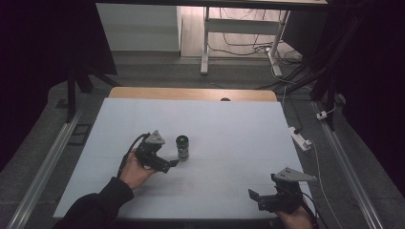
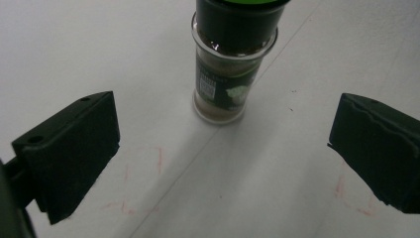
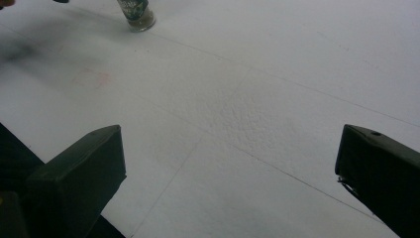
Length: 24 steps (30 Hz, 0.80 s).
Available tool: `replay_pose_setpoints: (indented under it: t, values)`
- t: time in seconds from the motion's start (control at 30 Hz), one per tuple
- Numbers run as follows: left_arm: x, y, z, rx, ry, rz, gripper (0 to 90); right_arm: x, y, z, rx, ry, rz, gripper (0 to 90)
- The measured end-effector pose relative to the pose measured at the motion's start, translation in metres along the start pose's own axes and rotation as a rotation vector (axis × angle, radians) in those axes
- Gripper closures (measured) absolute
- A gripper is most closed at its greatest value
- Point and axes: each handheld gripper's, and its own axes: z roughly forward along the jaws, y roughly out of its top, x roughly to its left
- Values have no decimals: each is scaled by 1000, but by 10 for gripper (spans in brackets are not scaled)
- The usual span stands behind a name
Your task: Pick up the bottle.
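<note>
Spice jar (image 2: 225,74): one item, small clear glass jar with a dark green cap and a dark label carrying pale print and a barcode panel. Contents: light brown powder, filling most of the glass. Cap on. Pose: upright, standing on its base on the white table (image 2: 74,49). Position: ahead of the left gripper (image 2: 223,158), roughly midway across the gap of its wide-spread jaws, beyond their tips, touching neither jaw.

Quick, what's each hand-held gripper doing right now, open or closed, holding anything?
Left hand-held gripper: open, empty, facing the spice jar.
Right hand-held gripper: open, empty.
</note>
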Motion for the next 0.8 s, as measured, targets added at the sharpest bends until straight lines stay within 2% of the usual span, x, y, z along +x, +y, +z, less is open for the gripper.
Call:
replay_pose_setpoints:
  t: [0.3,0.43,0.57,0.8]
  values:
    - [4,7,31,0,-13,7,0,0,0,0,2,3,-6,0]
    - [6,10,40,-4,-11,19,43,0,0,0,2,5,-4,0]
    - [5,11,44,-1,-17,55,168,0,0,0,2,6,-7,0]
    - [6,12,45,-11,-42,68,388,0,0,0,5,5,-10,0]
